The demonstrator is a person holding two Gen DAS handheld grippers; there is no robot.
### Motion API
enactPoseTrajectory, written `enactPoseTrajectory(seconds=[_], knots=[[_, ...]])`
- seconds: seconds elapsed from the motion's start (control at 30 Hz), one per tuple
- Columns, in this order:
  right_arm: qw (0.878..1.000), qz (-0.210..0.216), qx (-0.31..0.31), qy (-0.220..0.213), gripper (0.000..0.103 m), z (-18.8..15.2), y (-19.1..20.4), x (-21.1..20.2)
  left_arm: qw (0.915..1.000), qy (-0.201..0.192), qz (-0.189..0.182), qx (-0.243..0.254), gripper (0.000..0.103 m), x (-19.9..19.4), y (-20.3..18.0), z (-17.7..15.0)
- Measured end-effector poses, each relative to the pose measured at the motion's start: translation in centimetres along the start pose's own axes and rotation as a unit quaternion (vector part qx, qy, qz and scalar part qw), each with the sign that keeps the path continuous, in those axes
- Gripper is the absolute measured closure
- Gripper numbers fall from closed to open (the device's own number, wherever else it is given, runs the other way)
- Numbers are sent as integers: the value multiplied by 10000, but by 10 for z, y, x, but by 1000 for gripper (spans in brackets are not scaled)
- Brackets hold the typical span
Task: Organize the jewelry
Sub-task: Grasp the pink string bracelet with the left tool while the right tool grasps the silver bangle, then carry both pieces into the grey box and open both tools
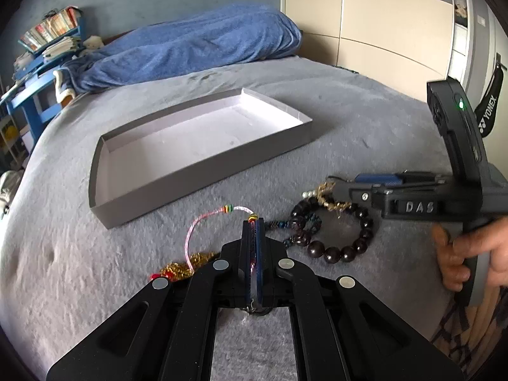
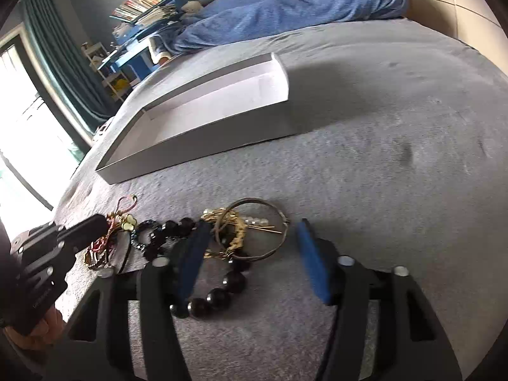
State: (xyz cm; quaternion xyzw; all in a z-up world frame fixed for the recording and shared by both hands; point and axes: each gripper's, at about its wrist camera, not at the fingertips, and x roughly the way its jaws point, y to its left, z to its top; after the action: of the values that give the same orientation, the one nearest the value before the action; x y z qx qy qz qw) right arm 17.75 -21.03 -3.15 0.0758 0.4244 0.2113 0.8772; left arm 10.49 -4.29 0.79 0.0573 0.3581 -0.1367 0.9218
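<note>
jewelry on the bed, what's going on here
A person is sorting jewelry into the grey tray, which has nothing in it yet. The left gripper is shut on the pink cord bracelet. The right gripper is open over the gold chain, metal bangle and dark bead bracelet, gripping nothing.

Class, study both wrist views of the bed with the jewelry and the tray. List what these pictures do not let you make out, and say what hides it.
- Left wrist view: the pink cord bracelet vanishes between the shut left gripper fingers; its clamped part is hidden.
- Right wrist view: the dark bead bracelet passes behind the right gripper's blue finger.
- Right wrist view: the grey tray's floor is partly hidden behind its near wall.
</note>
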Motion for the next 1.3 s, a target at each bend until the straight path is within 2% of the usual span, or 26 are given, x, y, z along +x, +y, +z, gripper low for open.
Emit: enactPoseTrajectory(seconds=[0.23, 0.5, 0.77, 0.97, 1.3], knots=[[9999, 51, -55, -149, 56, -1, 3, -9, 9999, -124, 31, -42, 100, -11, 0, 7], [9974, 253, -72, -664, 56, 2, 4, -50, 9989, -401, 77, -251, 100, -36, 15, 20], [9972, 149, -160, -710, 56, 8, 2, -63, 9964, -637, 1, -559, 100, -52, 43, 36], [9969, 91, -369, -693, 56, 29, 10, -56, 9937, -663, -119, -891, 100, -46, 74, 50], [9955, -46, -838, -442, 56, 83, 33, -4, 9959, -517, 213, -708, 100, -3, 101, 77]])
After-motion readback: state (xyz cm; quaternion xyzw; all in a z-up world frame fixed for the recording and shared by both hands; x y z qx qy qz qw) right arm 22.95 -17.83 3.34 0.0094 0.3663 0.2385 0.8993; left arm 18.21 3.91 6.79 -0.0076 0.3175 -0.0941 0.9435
